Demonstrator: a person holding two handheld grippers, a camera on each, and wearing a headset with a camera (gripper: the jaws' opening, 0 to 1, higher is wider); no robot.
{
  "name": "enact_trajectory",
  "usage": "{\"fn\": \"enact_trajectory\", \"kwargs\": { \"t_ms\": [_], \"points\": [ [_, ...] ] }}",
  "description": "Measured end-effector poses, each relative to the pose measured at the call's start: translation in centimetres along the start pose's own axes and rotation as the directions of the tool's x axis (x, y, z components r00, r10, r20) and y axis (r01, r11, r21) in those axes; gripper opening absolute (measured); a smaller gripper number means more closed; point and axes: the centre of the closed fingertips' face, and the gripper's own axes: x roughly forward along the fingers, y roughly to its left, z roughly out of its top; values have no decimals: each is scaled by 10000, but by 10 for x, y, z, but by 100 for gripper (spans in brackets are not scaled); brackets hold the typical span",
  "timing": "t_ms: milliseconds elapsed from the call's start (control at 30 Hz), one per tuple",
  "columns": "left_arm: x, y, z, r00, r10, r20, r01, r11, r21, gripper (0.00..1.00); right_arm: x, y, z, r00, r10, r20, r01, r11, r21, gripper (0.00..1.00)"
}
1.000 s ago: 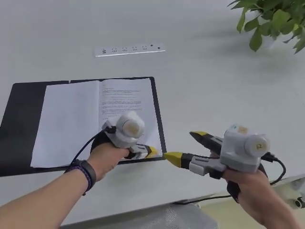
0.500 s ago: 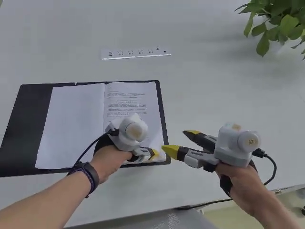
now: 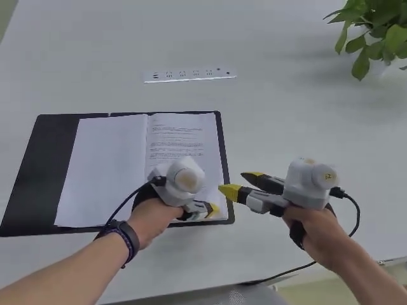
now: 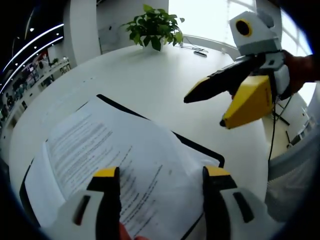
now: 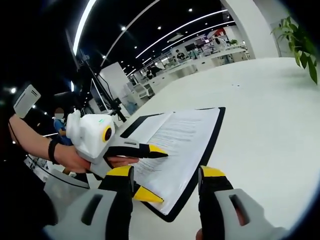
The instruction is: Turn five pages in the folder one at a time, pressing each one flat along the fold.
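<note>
Yellow-tipped right gripper [image 3: 236, 182], jaws apart, has neared the printed white page [image 3: 181, 143] of the black folder [image 3: 38, 171]; left gripper [image 3: 205, 208], also spread, sits over it, so a turn seems imminent.

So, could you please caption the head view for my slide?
Left tool and right tool, both open, at the lower-right corner of the open folder.

Left gripper [image 4: 162, 174] jaws apart, held low, right gripper [image 3: 240, 182] jaws apart, pointing toward it, tips nearly meeting

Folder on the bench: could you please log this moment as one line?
folder: open, flat | left gripper: open, over printed page, near right corner | right gripper: open, beside folder's right edge
</note>
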Motion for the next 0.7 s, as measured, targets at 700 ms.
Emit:
{"fn": "enact_trajectory", "kwargs": {
  "t_ms": [700],
  "points": [
    [2,1,2,10000,49,69,-47,9998,-175,67,36,-6,-12,9982,564,-190,-532,9888,1396,32]
  ]
}}
